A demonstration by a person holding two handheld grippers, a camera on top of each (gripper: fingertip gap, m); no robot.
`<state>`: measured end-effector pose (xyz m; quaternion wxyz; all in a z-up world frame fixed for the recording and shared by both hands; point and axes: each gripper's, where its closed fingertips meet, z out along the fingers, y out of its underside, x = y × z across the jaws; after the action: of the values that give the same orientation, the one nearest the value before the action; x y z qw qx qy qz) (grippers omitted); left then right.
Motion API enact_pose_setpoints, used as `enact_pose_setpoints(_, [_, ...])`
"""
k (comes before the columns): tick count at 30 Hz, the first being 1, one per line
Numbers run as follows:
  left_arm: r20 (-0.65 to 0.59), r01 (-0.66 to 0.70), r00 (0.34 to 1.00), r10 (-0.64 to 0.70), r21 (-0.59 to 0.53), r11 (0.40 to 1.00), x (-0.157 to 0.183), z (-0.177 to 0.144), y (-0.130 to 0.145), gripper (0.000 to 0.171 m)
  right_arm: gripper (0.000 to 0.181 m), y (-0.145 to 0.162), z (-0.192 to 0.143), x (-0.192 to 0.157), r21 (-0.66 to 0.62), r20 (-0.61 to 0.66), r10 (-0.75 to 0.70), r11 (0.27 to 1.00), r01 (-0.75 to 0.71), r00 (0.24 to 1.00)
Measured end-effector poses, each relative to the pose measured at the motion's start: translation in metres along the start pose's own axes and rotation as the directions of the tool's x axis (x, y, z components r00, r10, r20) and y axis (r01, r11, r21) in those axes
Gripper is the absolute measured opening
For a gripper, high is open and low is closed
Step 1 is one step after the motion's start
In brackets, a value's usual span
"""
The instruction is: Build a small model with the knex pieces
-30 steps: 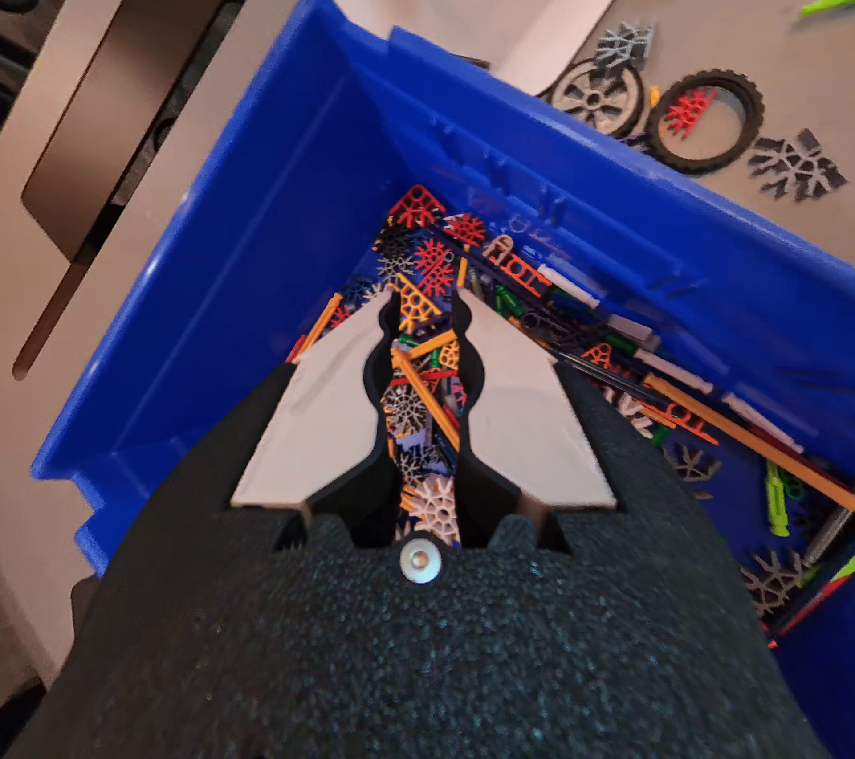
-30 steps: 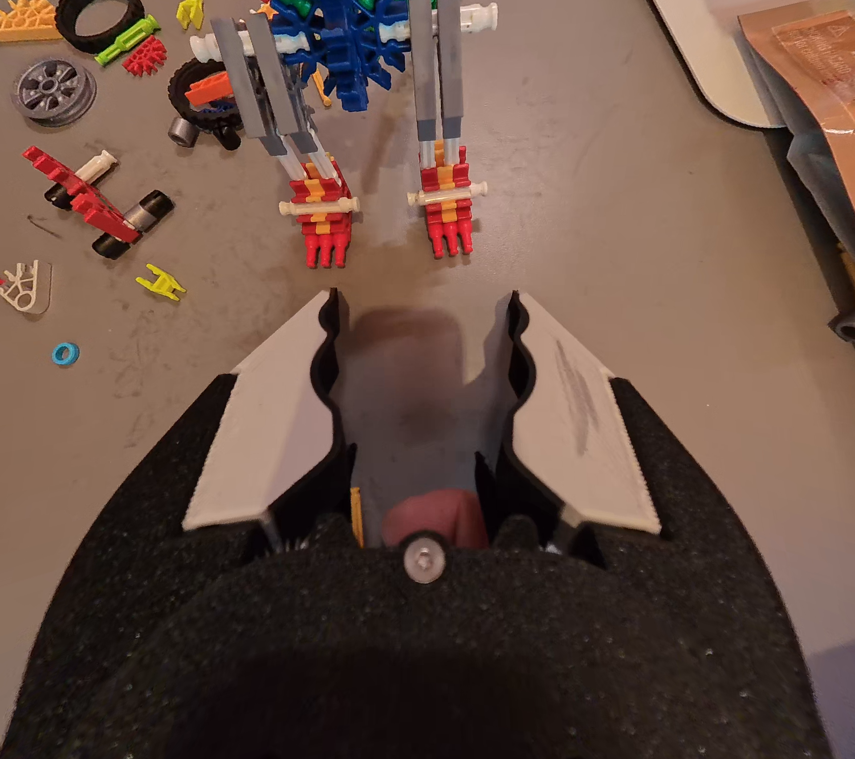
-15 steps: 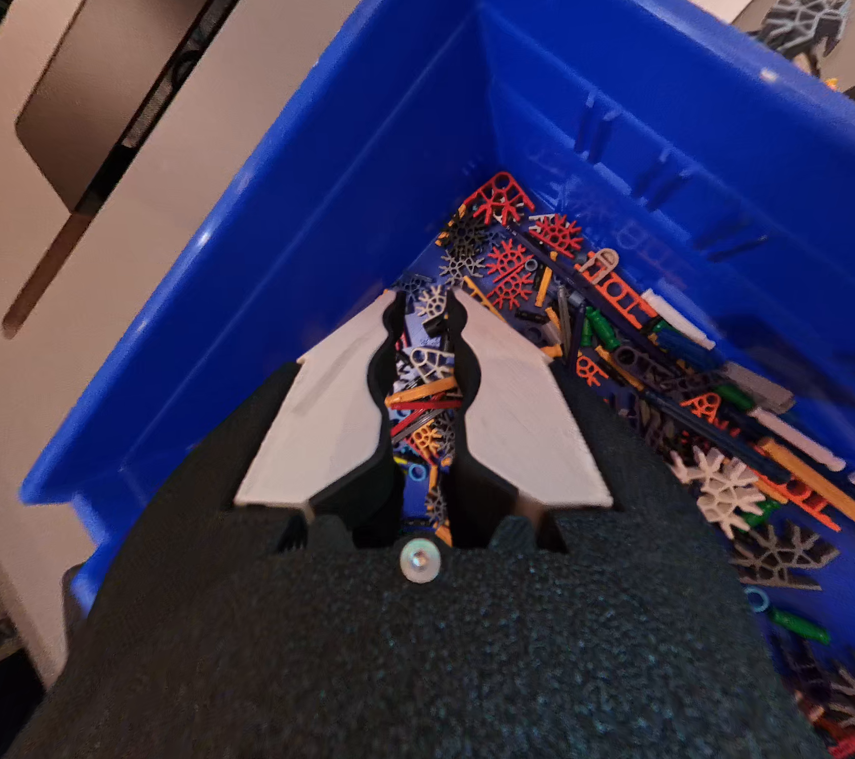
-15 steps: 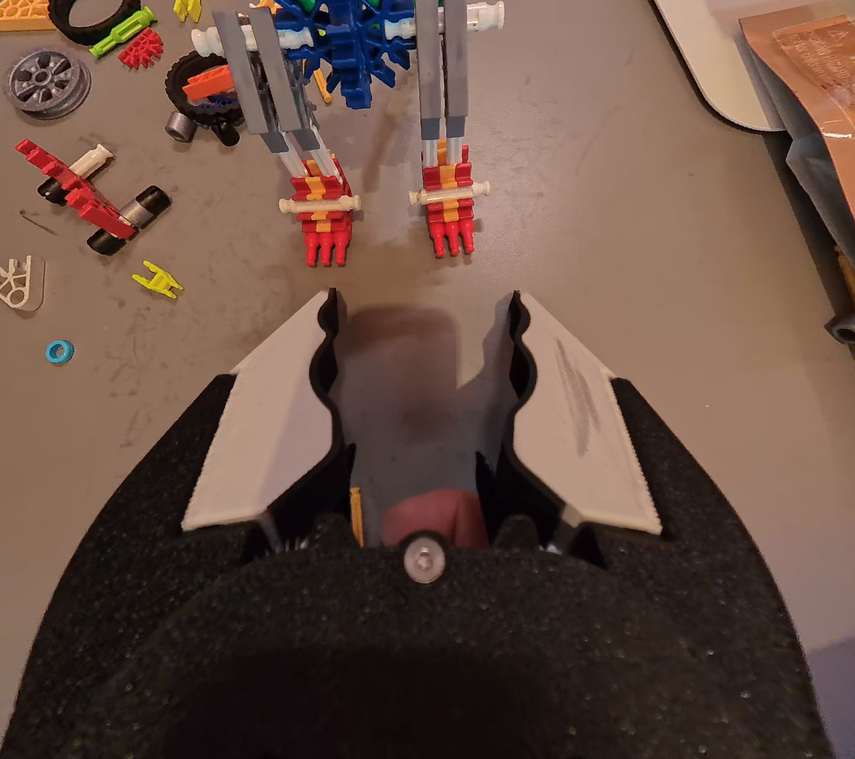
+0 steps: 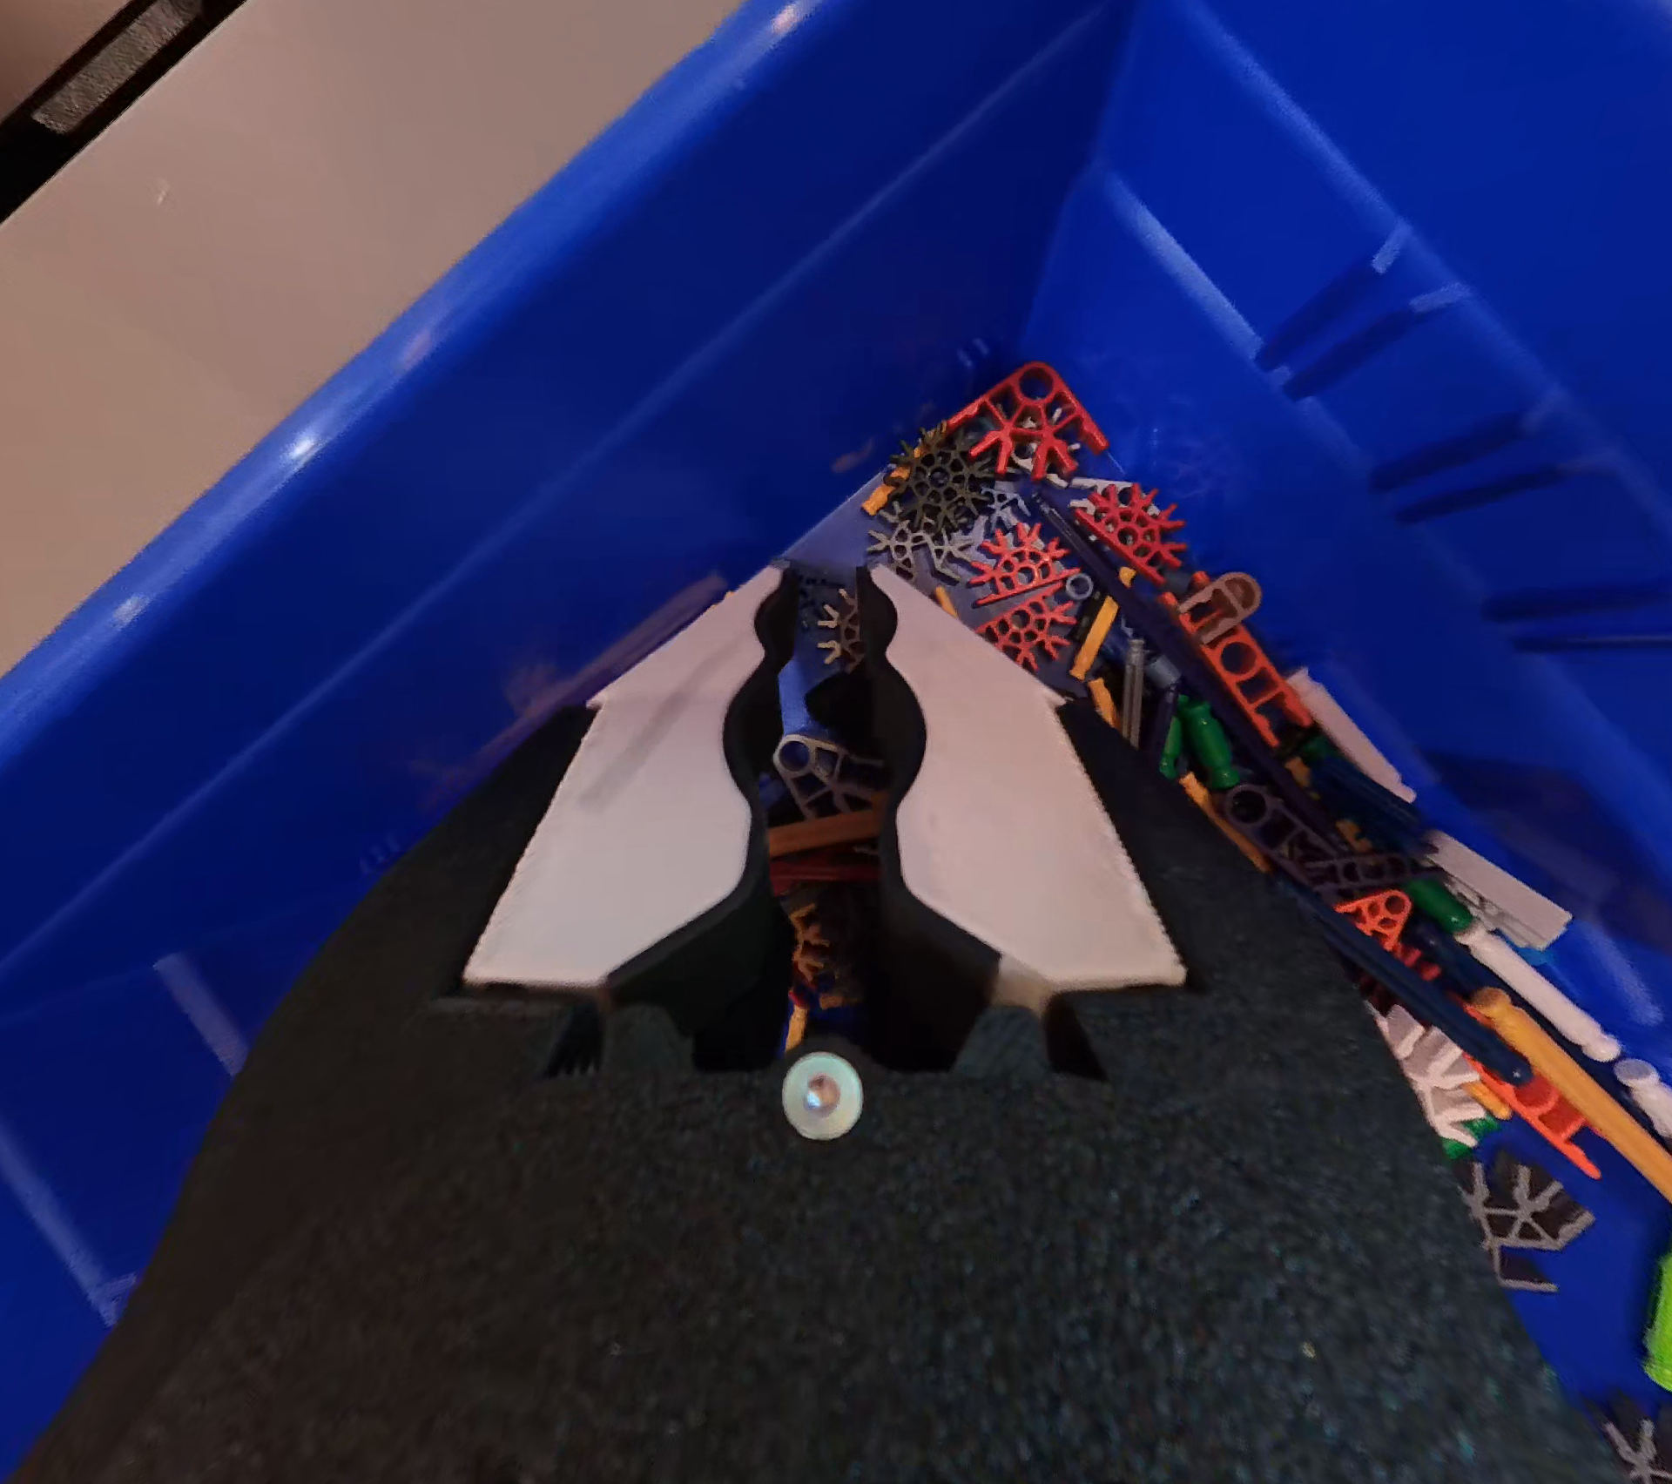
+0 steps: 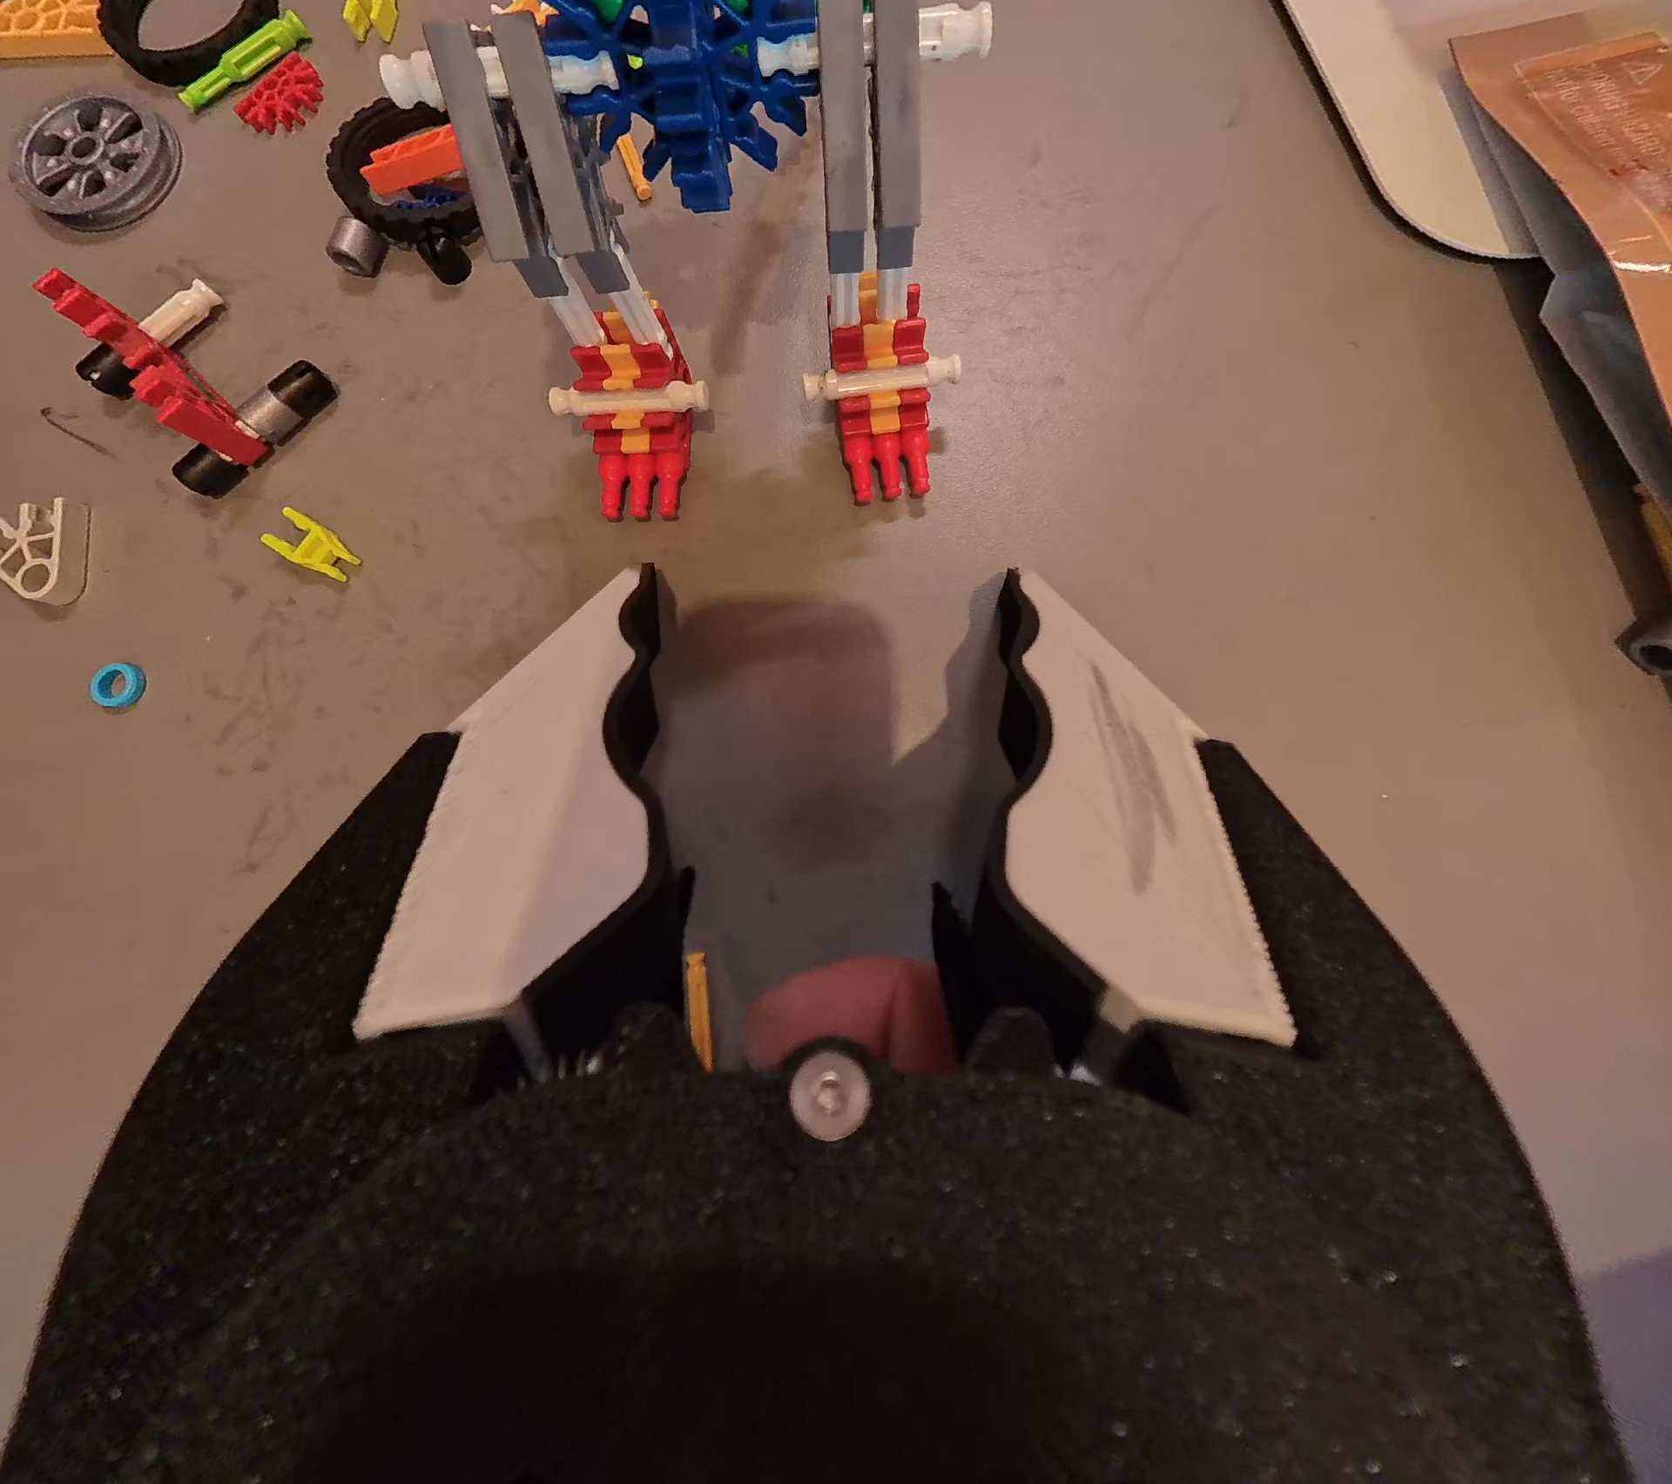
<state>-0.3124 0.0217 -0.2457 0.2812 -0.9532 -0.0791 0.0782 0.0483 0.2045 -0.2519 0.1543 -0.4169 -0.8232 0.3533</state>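
While your left tongs [image 5: 825, 599] hang inside the blue bin [image 5: 633, 355], their tips sit low near the corner at 12 o'clock, with the jaws drawn almost together and only a thin slit between them. Through that slit you can see a grey connector [image 5: 819, 771] and some orange rods, but you cannot tell whether anything is actually pinched or merely lying beneath. The heap of loose pieces [image 5: 1031, 581] runs from 1 o'clock down to 4 o'clock along the far wall.

Your right tongs [image 6: 828, 581] are spread wide and empty, hovering over the bare grey desk [image 6: 1176, 445]. Straight ahead at 12 o'clock stands the built model [image 6: 688, 83], blue hub at its middle, with its two red feet [image 6: 633, 436] just beyond the fingertips. A black tyre [image 6: 185, 6] and a grey wheel hub [image 6: 90, 160] lie at 10 o'clock, a yellow clip [image 6: 312, 547] and a small blue ring [image 6: 118, 687] at 9 o'clock.

As I judge it, the risks are these: the left tips are close to the bin wall and could scrape or wedge in the corner, and in so tangled a heap a narrow pinch may snag several pieces or slip off a flat one. On the right, a forward nudge could knock the feet and topple the model, which looks top-heavy
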Motion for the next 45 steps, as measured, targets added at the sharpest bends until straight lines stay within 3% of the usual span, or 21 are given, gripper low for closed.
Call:
enact_pose_setpoints(6, [-0.047, -0.055, 0.998, 0.052, -0.066, 0.996, 0.013, -0.011, 0.01, 0.001, 0.076, 0.0, 0.0, 0.0, -0.001, 0.0, -0.003, 1.0, 0.003, 1.0])
enact_pose_setpoints(11, [-0.003, -0.032, 0.999, 0.032, -0.01, 0.999, -0.001, -0.026, 0.001, 0.002, 0.077, 0.0, 0.0, -0.001, 0.001, 0.003, -0.006, 1.0, 0.006, 1.0])
enact_pose_setpoints(17, [-0.001, -0.081, 0.997, 0.081, -0.089, 0.993, 0.004, -0.012, 0.015, 0.009, 0.079, 0.001, 0.0, -0.002, -0.002, 0.002, -0.014, 1.0, 0.014, 1.0])
enact_pose_setpoints(24, [-0.022, -0.013, 1.0, 0.012, -0.059, 0.998, 0.004, -0.008, 0.012, 0.012, 0.079, 0.001, 0.0, -0.002, -0.002, 0.003, -0.014, 1.0, 0.014, 1.0])
enact_pose_setpoints(33, [-0.001, -0.052, 0.999, 0.052, -0.024, 0.998, 0.004, -0.005, 0.007, 0.01, 0.079, 0.001, 0.0, -0.002, -0.002, 0.002, -0.015, 1.0, 0.015, 1.0])
enact_pose_setpoints(38, [0.025, -0.074, 0.997, 0.075, -0.041, 0.996, 0.002, -0.006, 0.009, 0.001, 0.08, 0.001, 0.0, -0.002, -0.003, 0.001, -0.018, 1.0, 0.018, 1.0])
enact_pose_setpoints(45, [0.038, -0.063, 0.997, 0.064, -0.047, 0.997, -0.003, -0.009, 0.011, 0.009, 0.08, 0.001, 0.0, -0.002, -0.004, 0.001, -0.019, 1.0, 0.019, 1.0])
